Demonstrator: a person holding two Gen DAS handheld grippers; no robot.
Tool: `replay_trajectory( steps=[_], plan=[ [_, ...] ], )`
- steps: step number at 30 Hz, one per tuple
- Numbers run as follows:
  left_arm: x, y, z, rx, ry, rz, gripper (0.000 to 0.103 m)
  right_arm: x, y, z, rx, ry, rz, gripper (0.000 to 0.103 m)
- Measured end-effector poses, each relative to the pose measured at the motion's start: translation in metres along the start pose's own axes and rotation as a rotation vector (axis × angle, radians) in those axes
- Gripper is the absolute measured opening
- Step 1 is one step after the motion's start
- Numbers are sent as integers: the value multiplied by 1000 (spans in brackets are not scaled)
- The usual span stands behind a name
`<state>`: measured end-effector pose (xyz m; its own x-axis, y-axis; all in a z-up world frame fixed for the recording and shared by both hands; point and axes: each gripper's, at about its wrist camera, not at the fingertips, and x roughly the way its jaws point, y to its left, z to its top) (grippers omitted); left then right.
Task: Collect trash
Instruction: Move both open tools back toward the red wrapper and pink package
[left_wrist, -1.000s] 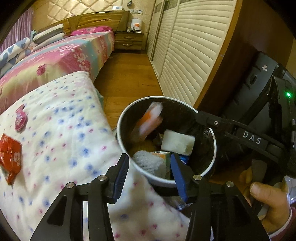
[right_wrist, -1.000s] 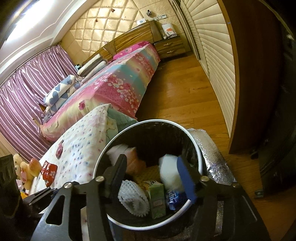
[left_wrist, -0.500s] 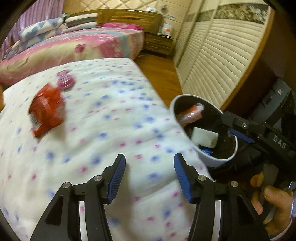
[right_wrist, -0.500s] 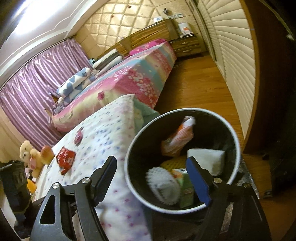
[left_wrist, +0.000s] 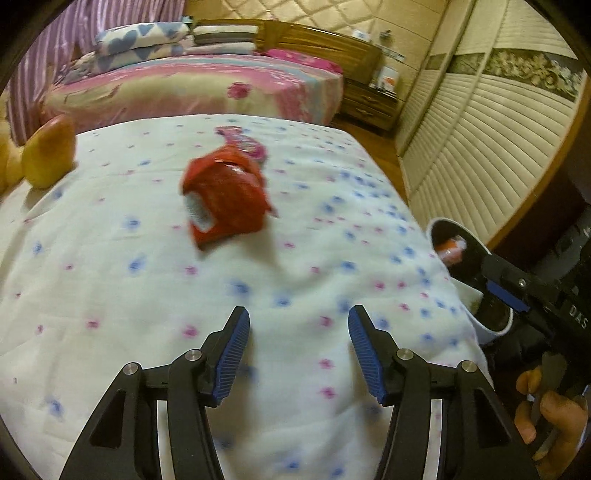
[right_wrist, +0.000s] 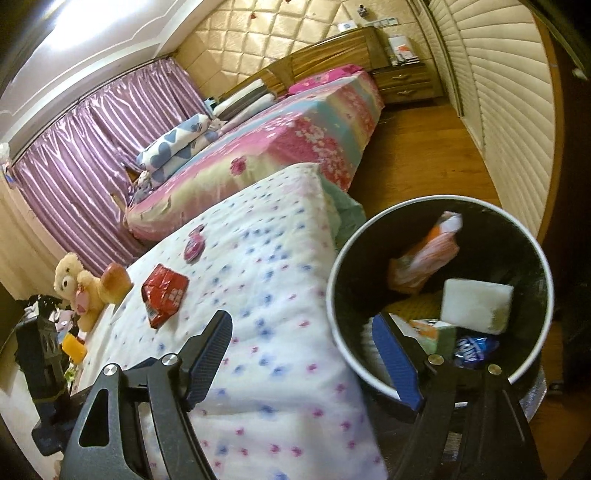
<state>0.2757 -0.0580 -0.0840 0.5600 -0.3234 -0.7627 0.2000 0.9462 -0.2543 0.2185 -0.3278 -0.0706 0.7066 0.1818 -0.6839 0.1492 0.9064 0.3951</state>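
Left gripper (left_wrist: 298, 349): I have its blue-padded jaws wide apart with nothing between them, low over the white quilt with blue and pink flower dots (left_wrist: 110, 295), in the lower middle of the left wrist view. It points straight at the red wrapper, which I judge is the next pick.

Right gripper (right_wrist: 303, 356): also spread wide and empty, at the bottom of the right wrist view. Its right finger overlaps the bin rim in the picture while the left one sits over the quilt; I cannot tell whether it touches the rim. I read it as parked by the bin, out of the left one's way.

Crumpled red foil snack wrapper (left_wrist: 225, 203): it lies on the quilt, centre of the left wrist view, well ahead of the open jaws and blurred. In the right wrist view it sits at middle left (right_wrist: 164, 293).

Small pink wrapper (left_wrist: 245, 142): just beyond the red one, touching or nearly so in the left view; clearly apart in the right view (right_wrist: 194, 245).

Round black bin with a white rim (right_wrist: 439, 295): tight against the quilt's edge at lower right, I think so that the carry is short. It already holds an orange-and-white packet (right_wrist: 428, 258), a white block (right_wrist: 476, 304) and a blue wrapper (right_wrist: 474, 349).

Plush bear (right_wrist: 79, 286): at far left, no trash by my judgement.

Risk: thin foil on soft quilt may slide or bring cloth up with it.
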Motion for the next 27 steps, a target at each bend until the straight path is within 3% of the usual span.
replay_trajectory(
  steps=[10,20,27],
  plan=[
    [4,28,17,-66,-10,41,61,19,18,4,-32,22,20,80],
    [29,33,43,-98,9,36,65,47,32,15,-64,46,47,80],
    [44,36,62,-90,3,86,65,69,43,26,-88,67,66,80]
  ],
)
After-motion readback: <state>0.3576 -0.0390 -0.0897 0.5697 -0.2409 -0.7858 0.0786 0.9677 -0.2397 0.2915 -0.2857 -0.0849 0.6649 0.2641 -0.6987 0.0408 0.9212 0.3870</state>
